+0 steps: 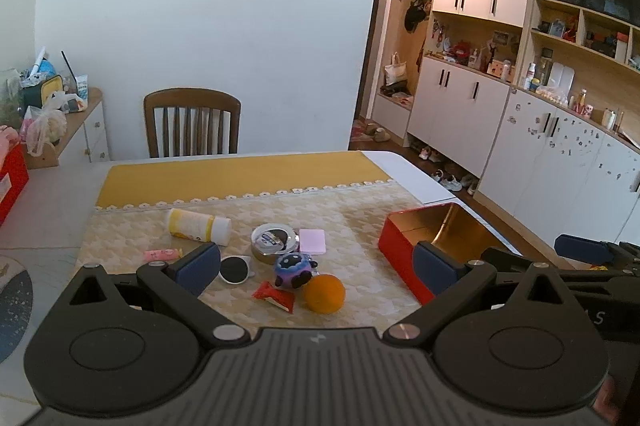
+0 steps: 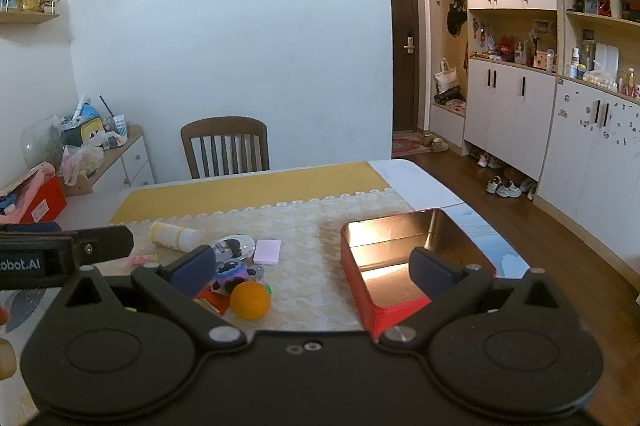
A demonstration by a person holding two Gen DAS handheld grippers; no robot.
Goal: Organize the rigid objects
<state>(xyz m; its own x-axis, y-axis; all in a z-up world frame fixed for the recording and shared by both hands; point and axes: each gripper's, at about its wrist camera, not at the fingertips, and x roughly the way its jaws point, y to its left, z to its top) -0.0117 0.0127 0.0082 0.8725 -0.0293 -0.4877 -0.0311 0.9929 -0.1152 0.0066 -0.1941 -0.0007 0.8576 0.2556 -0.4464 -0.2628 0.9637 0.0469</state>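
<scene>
An open red tin box (image 1: 436,238) with a gold inside stands empty at the table's right; it also shows in the right wrist view (image 2: 404,258). Left of it lie a white and yellow bottle (image 1: 199,224), a roll of tape (image 1: 274,242), a pink pad (image 1: 312,240), a round black mirror (image 1: 235,269), a purple plush toy (image 1: 295,269), a red packet (image 1: 276,296), a pink candy (image 1: 160,255) and an orange (image 1: 324,293). My left gripper (image 1: 316,268) is open and empty above them. My right gripper (image 2: 312,270) is open and empty, its right finger over the box.
A yellow and cream tablecloth (image 1: 240,178) covers the table. A wooden chair (image 1: 192,122) stands at the far side. A cluttered side cabinet (image 1: 60,114) is at the left. White cupboards (image 1: 520,130) line the right wall, with shoes on the floor.
</scene>
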